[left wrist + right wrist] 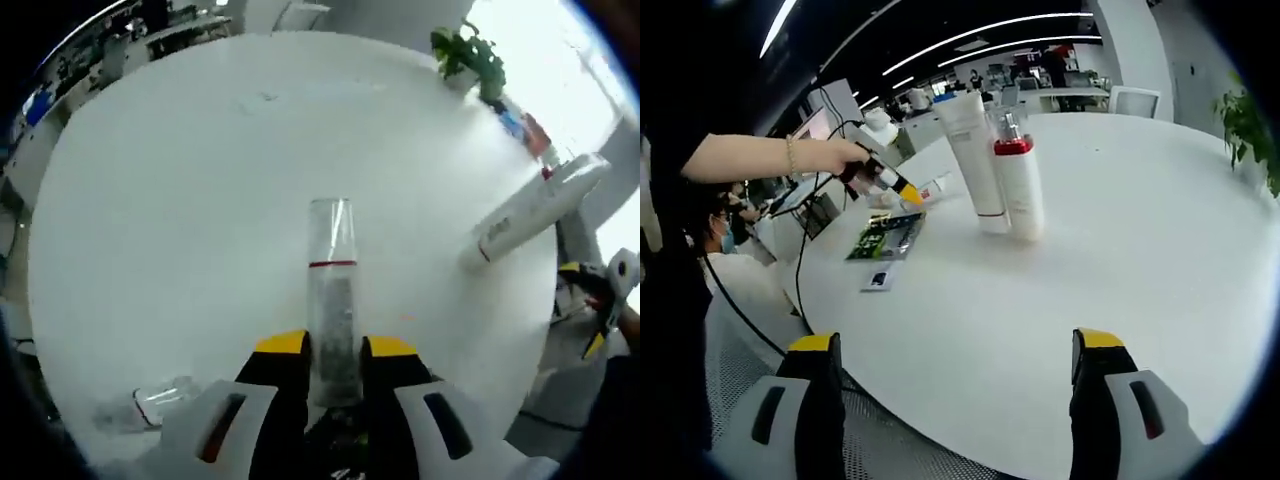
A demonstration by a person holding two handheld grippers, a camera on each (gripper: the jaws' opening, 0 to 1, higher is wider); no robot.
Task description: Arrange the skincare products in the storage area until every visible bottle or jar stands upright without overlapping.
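Observation:
My left gripper (332, 345) is shut on a clear bottle with a red band (332, 285), which points out along the jaws over the round white table (200, 180). In the right gripper view a hand holds that left gripper (902, 190) with the clear bottle (933, 186) lying level near the table's far left edge. A white tube (975, 150) and a white bottle with a red collar (1020, 190) stand upright side by side. The left gripper view shows the pair as a slanted white tube (530, 210). My right gripper (960, 350) is open, low over the near table edge.
A small clear container (160, 402) lies on the table beside my left jaw. A green board (885, 237) and a small dark item (877, 279) lie near the left edge. A potted plant (470, 55) stands at the table's rim. People and desks are behind.

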